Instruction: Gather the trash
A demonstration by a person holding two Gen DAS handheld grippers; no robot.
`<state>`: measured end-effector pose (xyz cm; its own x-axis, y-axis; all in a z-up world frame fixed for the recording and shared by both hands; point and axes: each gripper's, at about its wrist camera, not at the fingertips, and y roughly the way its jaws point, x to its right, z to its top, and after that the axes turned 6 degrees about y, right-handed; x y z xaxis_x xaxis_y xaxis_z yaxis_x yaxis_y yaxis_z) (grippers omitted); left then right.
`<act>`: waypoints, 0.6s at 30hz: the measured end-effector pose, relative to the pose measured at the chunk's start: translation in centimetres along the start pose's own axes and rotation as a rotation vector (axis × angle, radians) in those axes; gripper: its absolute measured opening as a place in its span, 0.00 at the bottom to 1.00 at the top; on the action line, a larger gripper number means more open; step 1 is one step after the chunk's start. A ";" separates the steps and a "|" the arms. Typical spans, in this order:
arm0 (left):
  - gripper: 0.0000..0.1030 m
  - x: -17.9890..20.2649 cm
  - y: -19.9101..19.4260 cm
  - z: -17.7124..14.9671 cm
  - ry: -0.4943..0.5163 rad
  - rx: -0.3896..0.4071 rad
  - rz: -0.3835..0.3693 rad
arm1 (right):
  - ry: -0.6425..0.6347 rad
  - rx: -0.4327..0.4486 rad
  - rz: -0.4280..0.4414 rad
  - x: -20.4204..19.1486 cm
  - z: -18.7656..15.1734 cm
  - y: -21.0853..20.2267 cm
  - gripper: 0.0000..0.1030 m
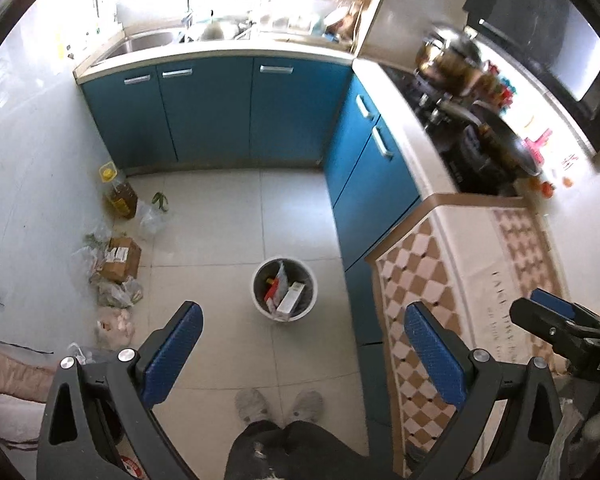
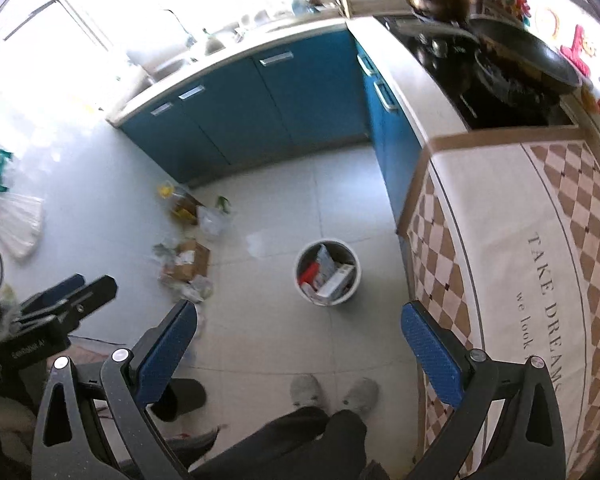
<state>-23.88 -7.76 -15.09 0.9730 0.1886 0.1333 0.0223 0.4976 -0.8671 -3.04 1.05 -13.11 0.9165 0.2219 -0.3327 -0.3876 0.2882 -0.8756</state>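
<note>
Kitchen floor tiles [image 1: 228,216] carry a white bin [image 1: 283,289] holding boxes, beside blue cabinets [image 1: 216,112]. Left gripper [image 1: 300,316] and right gripper [image 2: 298,316] gape wide, empty.

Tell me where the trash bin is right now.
In both wrist views the trash bin stands mid-floor, beside the blue cabinets, with the cardboard box off to its left.

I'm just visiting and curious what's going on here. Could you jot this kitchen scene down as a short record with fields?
place: kitchen with blue cabinets
bin: on the tiled floor, already holds boxes and wrappers
floor clutter: cardboard box, oil bottle, plastic bags by the left wall
left gripper: jaws open, empty
right gripper: jaws open, empty
person: standing, slippers visible
</note>
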 end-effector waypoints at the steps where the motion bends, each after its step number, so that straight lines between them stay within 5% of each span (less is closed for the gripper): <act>1: 1.00 0.0 -0.8 0.0 -0.003 0.011 -0.010 | -0.011 0.009 0.015 -0.5 0.1 -1.1 1.00; 18: 1.00 -0.3 -8.1 -1.6 -0.049 0.056 -0.130 | -0.095 0.004 0.153 -4.7 -1.2 -8.5 1.00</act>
<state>-23.94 -13.19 -8.87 0.9504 0.1600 0.2667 0.1327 0.5669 -0.8130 -3.95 -3.52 -4.55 0.8332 0.3505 -0.4276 -0.5228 0.2476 -0.8157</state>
